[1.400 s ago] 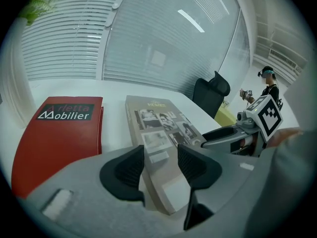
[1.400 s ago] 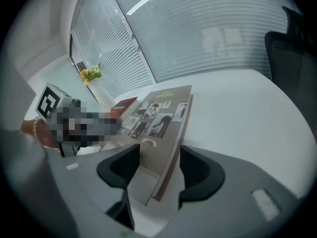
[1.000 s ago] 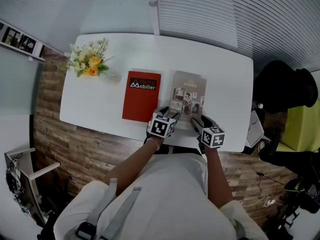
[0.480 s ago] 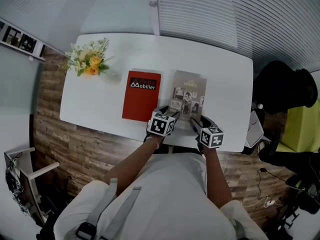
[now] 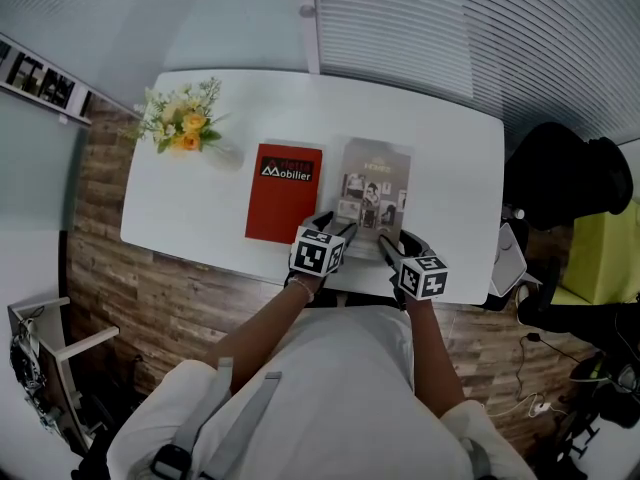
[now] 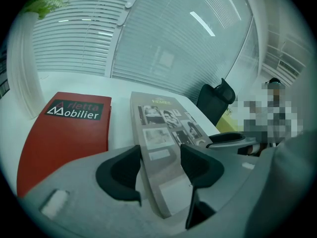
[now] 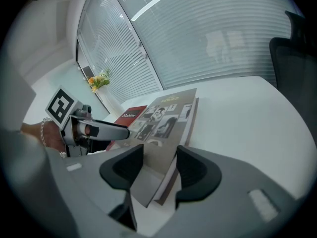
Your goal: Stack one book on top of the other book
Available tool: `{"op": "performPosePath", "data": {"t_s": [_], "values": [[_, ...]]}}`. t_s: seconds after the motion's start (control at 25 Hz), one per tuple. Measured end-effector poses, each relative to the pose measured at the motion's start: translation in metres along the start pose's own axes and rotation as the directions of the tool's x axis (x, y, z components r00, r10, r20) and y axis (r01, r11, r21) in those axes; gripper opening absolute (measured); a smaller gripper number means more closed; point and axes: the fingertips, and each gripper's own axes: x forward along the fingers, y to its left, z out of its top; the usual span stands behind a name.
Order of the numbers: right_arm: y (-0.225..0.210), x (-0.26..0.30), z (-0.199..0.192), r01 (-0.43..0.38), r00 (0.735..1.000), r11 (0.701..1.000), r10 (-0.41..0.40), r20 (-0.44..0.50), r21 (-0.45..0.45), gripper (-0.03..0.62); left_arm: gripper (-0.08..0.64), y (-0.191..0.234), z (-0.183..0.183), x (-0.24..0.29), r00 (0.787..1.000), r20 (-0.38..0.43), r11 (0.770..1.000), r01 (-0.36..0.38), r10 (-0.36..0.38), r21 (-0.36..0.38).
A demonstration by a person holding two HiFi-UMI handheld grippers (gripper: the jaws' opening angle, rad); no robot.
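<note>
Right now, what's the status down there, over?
Left gripper clamped on grey book; right gripper jaws just closing on it too. Near edge raised. Red book alongside, nothing between them.

A red book (image 5: 285,193) with a black label and white lettering, a taupe book (image 5: 374,188) patterned with black-and-white photographs, and yellow flowers (image 5: 183,123) with green leaves are showing against a white worktop (image 5: 440,168), while the grey left hand-held gripper (image 5: 338,226) and right hand-held gripper (image 5: 397,240) are wearing black-and-white square markers.
</note>
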Motion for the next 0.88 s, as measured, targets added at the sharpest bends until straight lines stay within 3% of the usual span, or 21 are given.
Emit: {"op": "performPosePath", "data": {"t_s": [0.6,0.88], "values": [[0.029,-0.044,0.046,-0.008,0.993,1.0,0.012,0.119,-0.029,0.207,0.247,-0.027,0.05,-0.054,0.987,0.16,0.998,0.02,-0.03,0.064],[0.041,-0.056,0.056,-0.001,0.99,0.999,0.008,0.142,-0.049,0.207,0.247,-0.032,0.057,-0.07,0.979,0.203,0.997,0.015,-0.03,0.074]]}}
